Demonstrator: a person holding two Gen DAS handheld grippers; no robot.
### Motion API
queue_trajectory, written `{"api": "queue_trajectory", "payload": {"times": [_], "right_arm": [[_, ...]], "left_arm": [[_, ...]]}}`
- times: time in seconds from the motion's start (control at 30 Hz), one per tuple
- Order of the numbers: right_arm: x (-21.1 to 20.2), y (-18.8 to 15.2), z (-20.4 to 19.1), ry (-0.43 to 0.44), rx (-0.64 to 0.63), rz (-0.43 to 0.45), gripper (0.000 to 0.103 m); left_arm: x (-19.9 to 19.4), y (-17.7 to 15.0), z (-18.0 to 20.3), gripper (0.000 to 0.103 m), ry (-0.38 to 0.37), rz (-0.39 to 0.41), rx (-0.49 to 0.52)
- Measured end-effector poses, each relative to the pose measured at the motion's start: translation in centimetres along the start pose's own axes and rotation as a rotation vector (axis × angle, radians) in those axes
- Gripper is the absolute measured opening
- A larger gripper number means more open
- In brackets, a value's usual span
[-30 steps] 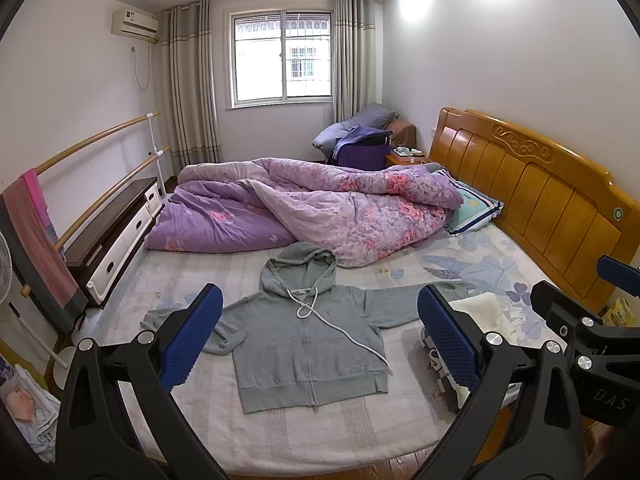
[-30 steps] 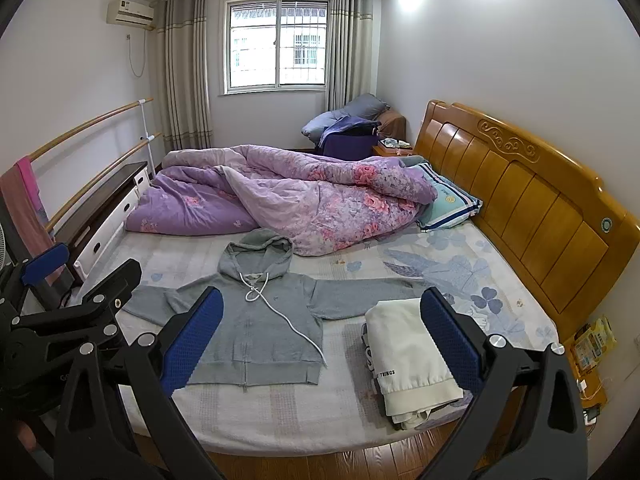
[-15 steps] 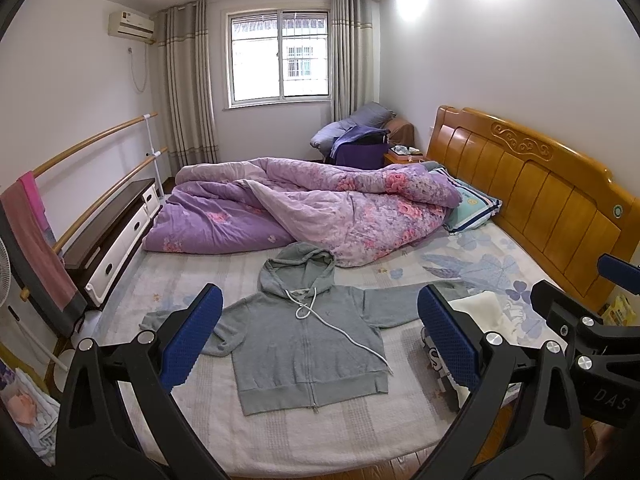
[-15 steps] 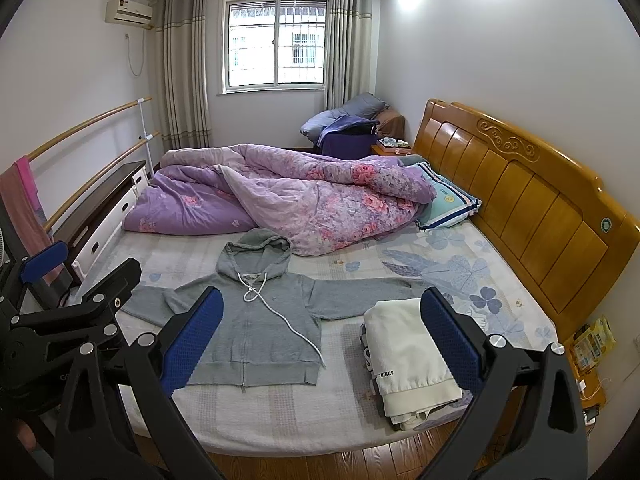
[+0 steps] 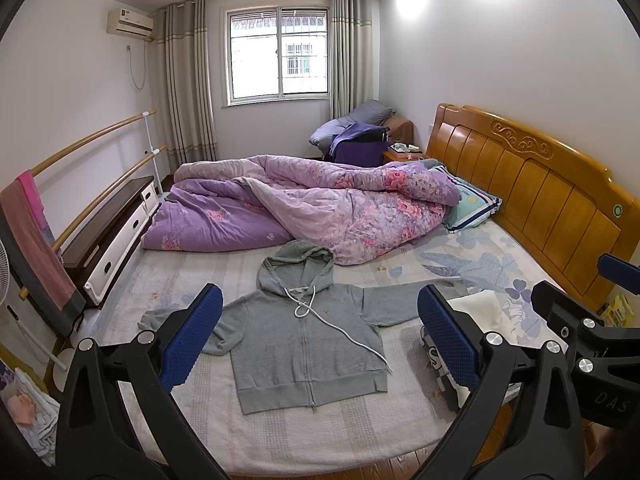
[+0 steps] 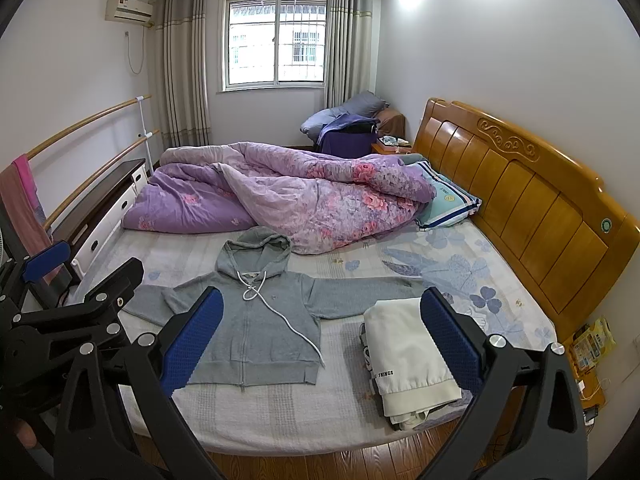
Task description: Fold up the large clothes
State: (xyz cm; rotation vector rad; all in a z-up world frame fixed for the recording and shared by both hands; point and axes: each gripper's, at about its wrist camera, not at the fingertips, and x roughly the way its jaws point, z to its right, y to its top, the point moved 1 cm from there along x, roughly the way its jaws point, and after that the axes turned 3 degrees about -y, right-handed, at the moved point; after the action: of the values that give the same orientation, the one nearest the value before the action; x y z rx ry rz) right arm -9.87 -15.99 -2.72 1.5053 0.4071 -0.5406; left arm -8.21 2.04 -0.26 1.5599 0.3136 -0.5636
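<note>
We held the left gripper [image 5: 318,336] and right gripper [image 6: 322,338] wide apart, empty, above the bed [image 6: 280,412]. The grey hoodie [image 6: 260,328] lay flat there, soft and limp; we judged its 2 sleeve cuffs the best holds.

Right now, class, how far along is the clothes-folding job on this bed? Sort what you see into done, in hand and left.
Done: a stack of folded clothes, a cream garment on top, sits near the bed's front edge. In hand: nothing; the left claw and right claw both hang open above the bed. Left: the grey hoodie lies flat, zipped, sleeves spread, no fold made yet.
</note>
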Motion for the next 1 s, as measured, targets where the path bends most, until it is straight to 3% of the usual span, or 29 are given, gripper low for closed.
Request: {"api": "queue_trajectory", "payload": {"times": [1.0], "right_arm": [[0.5, 0.0, 0.2, 0.001, 0.000, -0.005, 0.095]], "left_arm": [[0.8, -0.7, -1.0, 0.098, 0.006, 0.011, 0.012]]}}
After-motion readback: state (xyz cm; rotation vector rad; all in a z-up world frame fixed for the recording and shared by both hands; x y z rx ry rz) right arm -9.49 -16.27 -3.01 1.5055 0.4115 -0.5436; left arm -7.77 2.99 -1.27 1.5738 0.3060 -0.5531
